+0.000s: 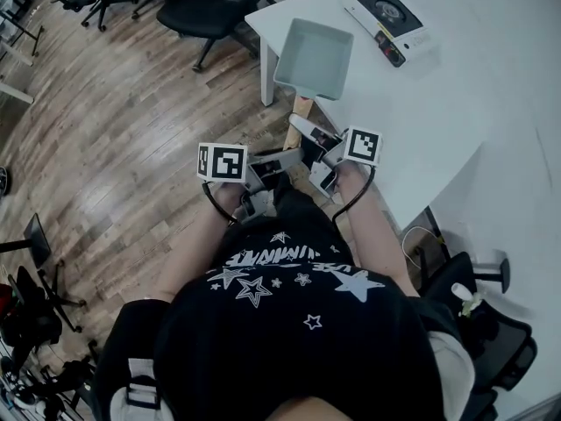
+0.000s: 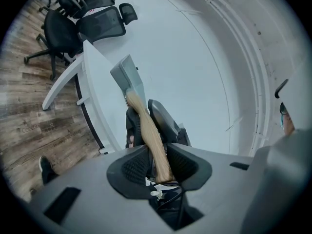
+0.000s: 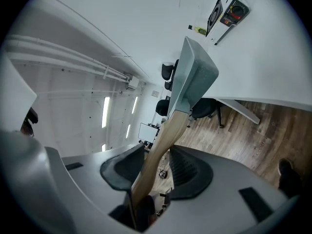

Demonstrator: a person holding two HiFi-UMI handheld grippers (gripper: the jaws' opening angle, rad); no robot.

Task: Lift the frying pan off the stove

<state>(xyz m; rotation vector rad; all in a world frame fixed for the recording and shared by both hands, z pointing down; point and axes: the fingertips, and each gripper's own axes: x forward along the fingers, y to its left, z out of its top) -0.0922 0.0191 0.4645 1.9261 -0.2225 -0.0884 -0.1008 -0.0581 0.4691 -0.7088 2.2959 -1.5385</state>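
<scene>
you've got both grippers clamped on the wooden handle (image 1: 300, 112), right gripper (image 1: 317, 140) nearer the frying pan (image 1: 314, 58), left gripper (image 1: 279, 163) at the tail; pan points away from you, up over the tabletop (image 1: 456, 103) edge, stove (image 1: 392, 17) well off to its right.

A brown wood-plank floor (image 1: 114, 121) runs under a large white table (image 1: 491, 86), black wheeled office chairs (image 1: 210, 3) stand beside its far corner, and a white wall (image 3: 58, 96) carries horizontal pipes (image 3: 73, 65) and upright light strips (image 3: 106, 112).
</scene>
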